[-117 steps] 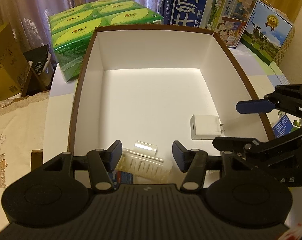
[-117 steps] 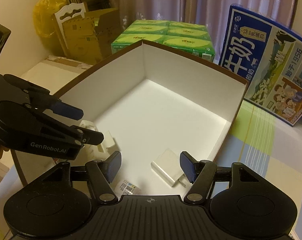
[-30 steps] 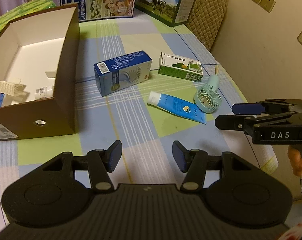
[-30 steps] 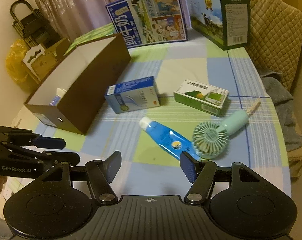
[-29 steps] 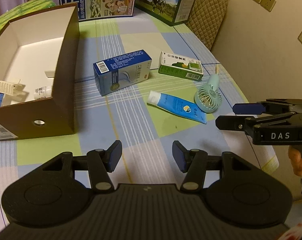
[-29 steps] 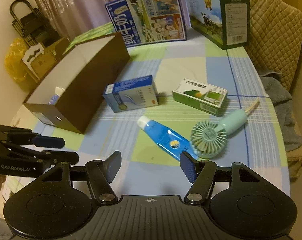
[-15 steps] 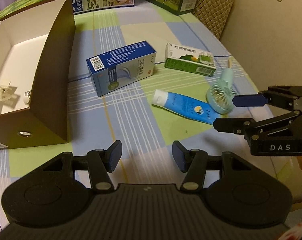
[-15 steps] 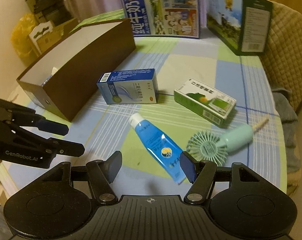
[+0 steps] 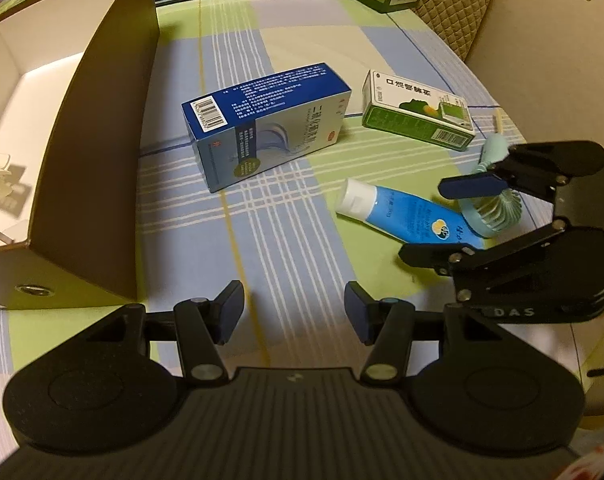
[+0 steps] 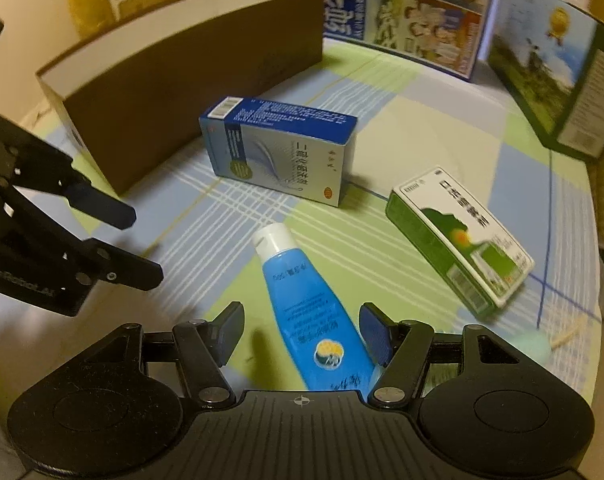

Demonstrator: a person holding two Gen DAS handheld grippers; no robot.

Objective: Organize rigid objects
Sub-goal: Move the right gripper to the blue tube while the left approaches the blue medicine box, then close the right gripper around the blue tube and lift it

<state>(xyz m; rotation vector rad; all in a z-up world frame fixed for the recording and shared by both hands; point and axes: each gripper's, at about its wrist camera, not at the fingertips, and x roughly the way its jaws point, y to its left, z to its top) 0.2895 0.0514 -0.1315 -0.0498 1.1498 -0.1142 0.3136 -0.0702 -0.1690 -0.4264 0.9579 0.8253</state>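
On a checked tablecloth (image 9: 286, 240), the right gripper (image 10: 302, 332) hangs over a blue tube (image 10: 306, 304), its parted jaws flanking the tube without pressing it. The left gripper (image 9: 294, 312), at nine o'clock from the tube, is released over bare cloth. A blue carton (image 10: 282, 152) lies at twelve o'clock from the tube, a green carton (image 10: 462, 236) at two, a mint hand fan (image 9: 498, 208) touching the tube's tail, the brown box (image 9: 102, 140) at ten.

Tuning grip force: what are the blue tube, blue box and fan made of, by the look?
Tube: looks like soft glossy plastic, with a smooth printed body and white screw cap. Blue box: likely printed card, with sharp folded edges and a barcode. Fan: probably matte moulded plastic, with a thin-ribbed pale green grille.
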